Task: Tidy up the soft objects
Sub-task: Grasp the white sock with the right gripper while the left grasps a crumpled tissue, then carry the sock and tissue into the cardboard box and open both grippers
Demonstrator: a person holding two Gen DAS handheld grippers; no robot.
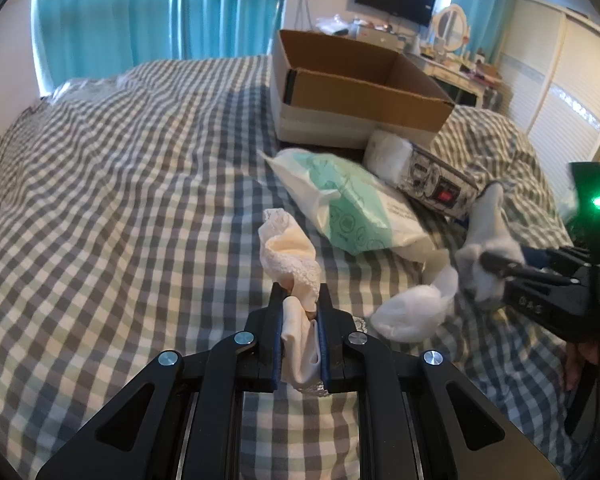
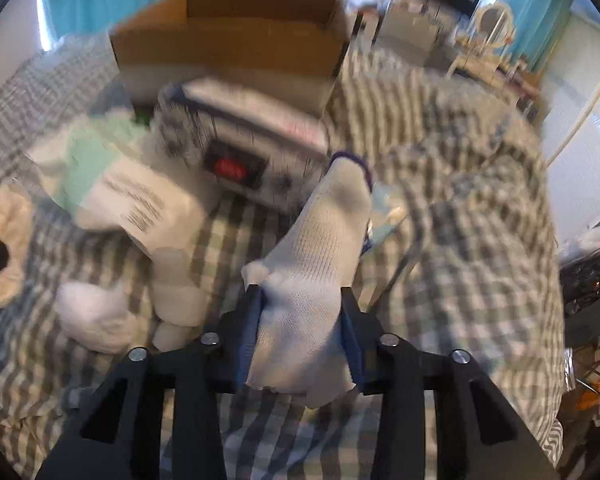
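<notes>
Clamped between the left gripper's fingers, a cream lace cloth stands up above the checked bedspread. Level and reaching in from the right, the right gripper pinches a white knit glove. Beyond lie a white-and-green packet, a cotton wad and a cardboard box.

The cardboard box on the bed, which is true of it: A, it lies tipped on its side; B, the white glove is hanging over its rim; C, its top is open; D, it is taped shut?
C: the cardboard box stands upright with its top open, showing its inner walls, while the white glove is held apart from it in the right gripper.
</notes>
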